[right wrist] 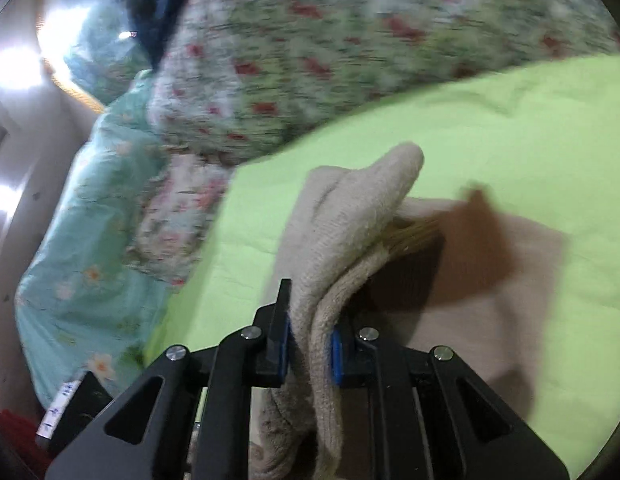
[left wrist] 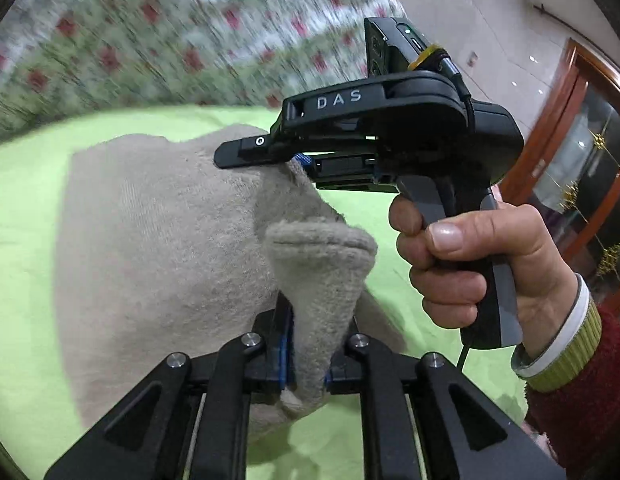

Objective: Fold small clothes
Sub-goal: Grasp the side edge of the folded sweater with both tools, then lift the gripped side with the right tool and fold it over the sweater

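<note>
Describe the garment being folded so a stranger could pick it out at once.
Start at the bright lime-green sheet spread over the bed, in front of the red-flowered quilt. On it lies a beige fleecy knit garment, with the left gripper and the right gripper each pinching a bunched edge. It is the only plain, fuzzy, sand-coloured cloth there; everything around it is vivid or patterned.
</note>
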The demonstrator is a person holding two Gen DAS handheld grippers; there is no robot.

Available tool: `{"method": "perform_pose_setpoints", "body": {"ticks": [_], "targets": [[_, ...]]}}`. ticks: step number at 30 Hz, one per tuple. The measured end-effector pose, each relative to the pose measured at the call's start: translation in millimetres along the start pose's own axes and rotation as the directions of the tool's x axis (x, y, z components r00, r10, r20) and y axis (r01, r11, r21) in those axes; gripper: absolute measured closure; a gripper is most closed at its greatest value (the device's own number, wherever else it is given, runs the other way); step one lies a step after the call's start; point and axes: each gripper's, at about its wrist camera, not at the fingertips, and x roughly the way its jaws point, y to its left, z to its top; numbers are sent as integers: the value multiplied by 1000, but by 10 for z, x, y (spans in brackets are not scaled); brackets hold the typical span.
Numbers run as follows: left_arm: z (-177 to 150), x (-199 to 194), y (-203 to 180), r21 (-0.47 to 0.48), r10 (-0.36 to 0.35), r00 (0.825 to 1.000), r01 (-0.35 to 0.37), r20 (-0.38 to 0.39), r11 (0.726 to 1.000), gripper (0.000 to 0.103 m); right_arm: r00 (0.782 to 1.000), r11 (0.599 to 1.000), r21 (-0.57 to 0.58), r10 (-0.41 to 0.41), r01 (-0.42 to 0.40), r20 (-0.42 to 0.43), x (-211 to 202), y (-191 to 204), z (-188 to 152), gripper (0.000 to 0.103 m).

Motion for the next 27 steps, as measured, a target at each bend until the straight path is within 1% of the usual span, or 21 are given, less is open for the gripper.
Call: {"method": "perform_pose_setpoints", "body": {"ticks": [3,6,8,10,13,16,19,21,22,23,24,25,27], "targets": [[-89,317,-109,9,-14,998,15,-65,1000,92,998,996,61,-62,62,-12,-22,-412,-145,86],[-130,462,-202,26,7,996,-4,-93,1000,92,997,993,86,-78,79,-20,-23,-633,-211,86],[-113,448,-250,35,12,997,-10,-78,999,92,998,995,69,-67,68,-7,-48,-634,-195,86],[-74,456,-272,36,9,998,-6,-69,999,89,998,998,34,-62,61,18,-84,-580,-144,86],[-125,538,-296,38,7,996,-3,-94,999,86,994,994,21,-107,106,2,-22,-592,-120,86],[-176,635,-238,38,6,992,-2,-125,999,81,989,989,25,-144,144,-18,31,-683,-220,86],[-218,597,-219,36,-2,991,7,-132,999,74,991,988,72,-137,136,6,-46,-746,-289,85],[-231,496,-212,37,-19,990,25,-142,999,65,987,985,71,-160,157,35,-143,-719,-323,83],[-240,439,-202,36,-27,989,33,-145,999,63,983,982,69,-178,174,44,-200,-695,-345,83],[-269,364,-215,36,-33,989,39,-146,999,58,980,980,69,-192,188,51,-254,-670,-371,82],[-292,280,-209,38,-35,989,41,-145,998,50,978,978,71,-199,195,56,-284,-647,-381,82],[-295,225,-177,34,-30,989,36,-145,999,45,978,978,76,-201,196,62,-329,-627,-400,80],[-342,38,-111,23,-28,990,32,-136,999,33,977,977,94,-200,193,73,-414,-616,-459,74]]}}
